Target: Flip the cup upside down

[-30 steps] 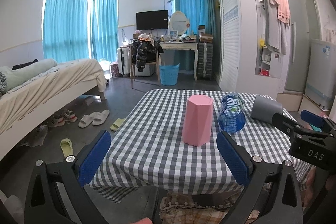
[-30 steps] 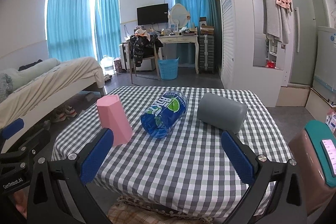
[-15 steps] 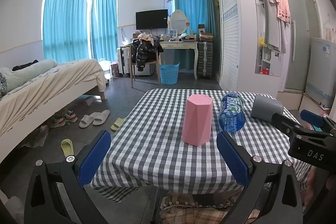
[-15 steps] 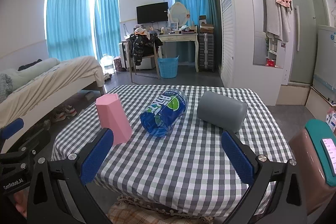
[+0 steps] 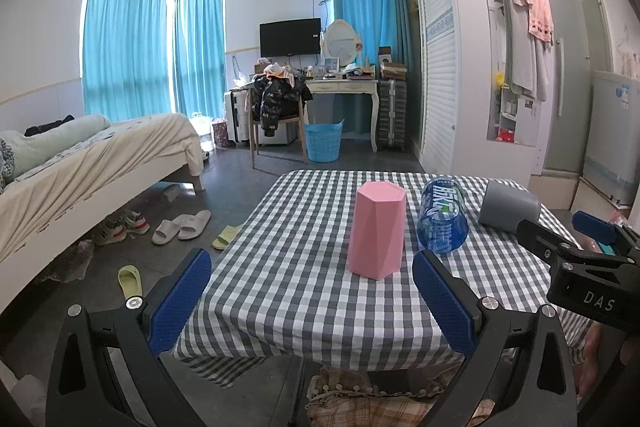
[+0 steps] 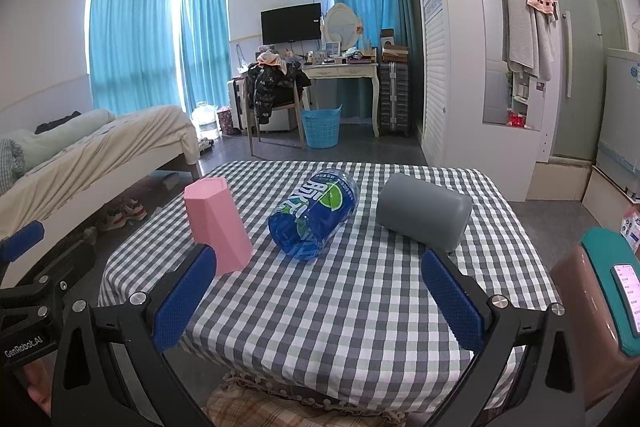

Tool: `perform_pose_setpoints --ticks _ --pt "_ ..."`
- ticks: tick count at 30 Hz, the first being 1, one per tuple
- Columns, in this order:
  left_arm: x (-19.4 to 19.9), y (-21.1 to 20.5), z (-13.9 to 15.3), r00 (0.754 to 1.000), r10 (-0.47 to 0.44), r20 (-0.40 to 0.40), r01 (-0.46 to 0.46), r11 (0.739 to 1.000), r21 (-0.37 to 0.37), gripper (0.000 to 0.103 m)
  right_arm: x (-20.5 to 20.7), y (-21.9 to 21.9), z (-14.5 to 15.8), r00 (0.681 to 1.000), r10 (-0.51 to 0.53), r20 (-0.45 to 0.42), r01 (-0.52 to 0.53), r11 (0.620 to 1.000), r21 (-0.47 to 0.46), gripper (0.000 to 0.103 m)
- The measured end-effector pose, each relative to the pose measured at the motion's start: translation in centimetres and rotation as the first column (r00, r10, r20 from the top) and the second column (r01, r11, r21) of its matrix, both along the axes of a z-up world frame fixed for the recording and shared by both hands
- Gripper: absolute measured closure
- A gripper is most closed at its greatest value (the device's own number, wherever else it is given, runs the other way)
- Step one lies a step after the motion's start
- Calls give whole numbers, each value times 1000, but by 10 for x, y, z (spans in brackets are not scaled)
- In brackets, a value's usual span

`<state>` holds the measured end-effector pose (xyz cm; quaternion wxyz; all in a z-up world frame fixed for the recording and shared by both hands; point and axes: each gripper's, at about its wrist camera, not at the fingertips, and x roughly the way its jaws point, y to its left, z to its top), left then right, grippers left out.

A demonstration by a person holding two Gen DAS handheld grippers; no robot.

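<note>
A pink faceted cup (image 5: 377,230) stands on the checked table (image 5: 304,291), closed end up; it also shows in the right wrist view (image 6: 218,225). A blue transparent cup (image 5: 442,215) with a printed label lies on its side beside it (image 6: 314,213). A grey cup (image 5: 508,207) lies on its side further right (image 6: 424,211). My left gripper (image 5: 312,301) is open and empty, short of the pink cup. My right gripper (image 6: 316,301) is open and empty, short of the blue and grey cups.
The table's near edge hangs over a plaid cushion (image 6: 256,407). A bed (image 5: 80,171) and shoes on the floor (image 5: 176,227) are to the left. A wardrobe (image 5: 448,67) and a small fridge (image 5: 612,135) stand to the right.
</note>
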<state>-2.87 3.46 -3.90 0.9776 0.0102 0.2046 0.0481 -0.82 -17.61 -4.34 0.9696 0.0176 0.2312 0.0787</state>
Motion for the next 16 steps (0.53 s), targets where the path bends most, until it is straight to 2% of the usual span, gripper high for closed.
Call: perform_pose_setpoints --ticks 16 --pt "1 3 -6 1000 4 -8 -4 1000 0 0 -2 2 -2 1000 2 -15 -2 1000 1 0"
